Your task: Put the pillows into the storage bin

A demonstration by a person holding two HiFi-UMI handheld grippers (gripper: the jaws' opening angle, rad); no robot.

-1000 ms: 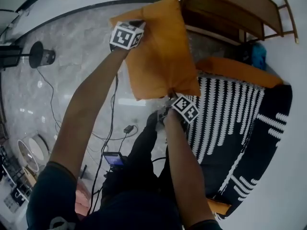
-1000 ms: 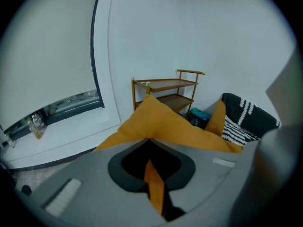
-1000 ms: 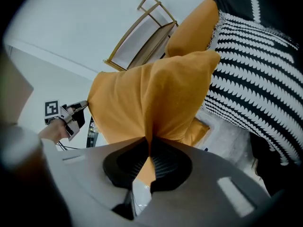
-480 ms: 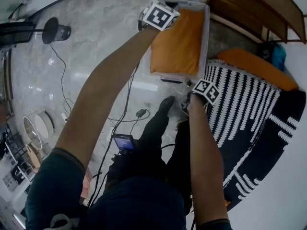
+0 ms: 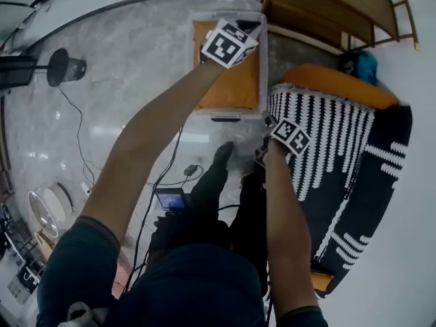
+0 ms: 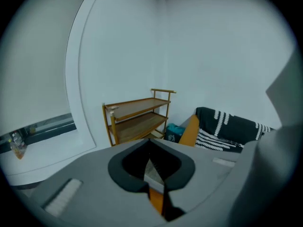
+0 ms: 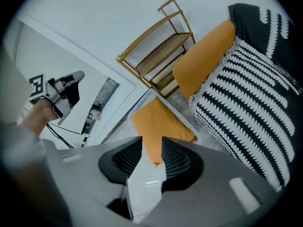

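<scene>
A clear storage bin (image 5: 195, 60) stands on the marble floor and an orange pillow (image 5: 235, 90) lies flat inside it. My left gripper (image 5: 245, 27) hovers over the bin's far end, jaws shut. The left gripper view shows only a strip of the orange pillow (image 6: 156, 200) below the closed jaws. My right gripper (image 5: 266, 121) sits near the bin's front right corner; its jaws have just been opening and nothing is between them. Through their gap (image 7: 151, 148) I see the pillow (image 7: 158, 126) and floor. A second orange pillow (image 5: 340, 84) rests on the sofa.
A black-and-white patterned cover (image 5: 320, 142) drapes the sofa at right. A wooden shelf (image 5: 327, 12) stands behind the bin. Cables and a small device (image 5: 170, 197) lie on the floor by the person's legs. A round stand (image 5: 65, 67) sits far left.
A second ago both grippers held the orange pillow up in the air. It now lies in the bin, the right gripper has let go and drawn back, and the left has risen above it.
</scene>
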